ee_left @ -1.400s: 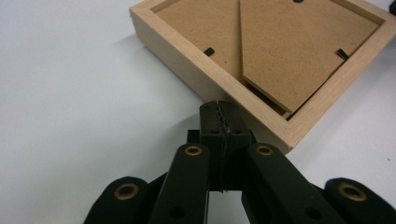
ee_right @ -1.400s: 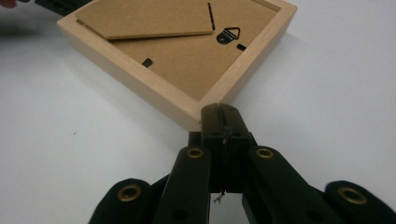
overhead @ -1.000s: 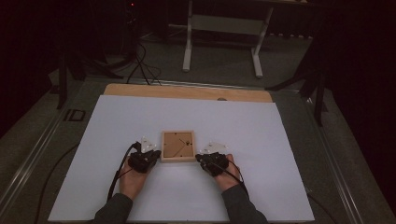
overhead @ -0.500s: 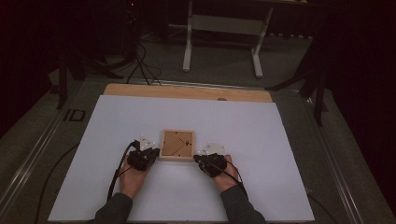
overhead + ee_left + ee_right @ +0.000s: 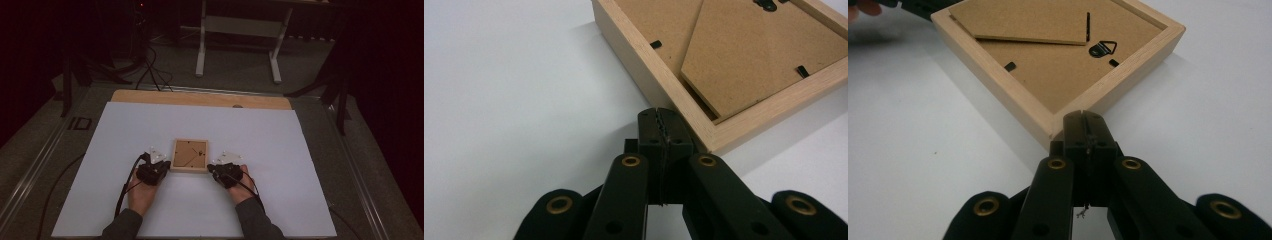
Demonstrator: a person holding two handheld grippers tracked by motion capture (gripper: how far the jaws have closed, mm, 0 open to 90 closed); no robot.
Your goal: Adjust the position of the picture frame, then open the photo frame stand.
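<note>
Grippers, left point(image 5: 161, 169) and right point(image 5: 216, 171), jaws pressed together holding nothing, touch the square wooden frame's point(image 5: 190, 155) near corners mid-worktop point(image 5: 280, 150).

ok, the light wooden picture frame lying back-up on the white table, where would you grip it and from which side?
Grip a side rail of the light wooden picture frame, coming in low from the outer side with jaws opened over the rail's top and bottom. It lies flat, back up, so the recessed brown backing board offers no edge. Both the left gripper and right gripper are shut at its near corners.

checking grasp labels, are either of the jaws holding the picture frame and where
Nothing is held. Both the left gripper and right gripper have jaws shut on nothing, tips at near corners of the face-down wooden picture frame.
</note>
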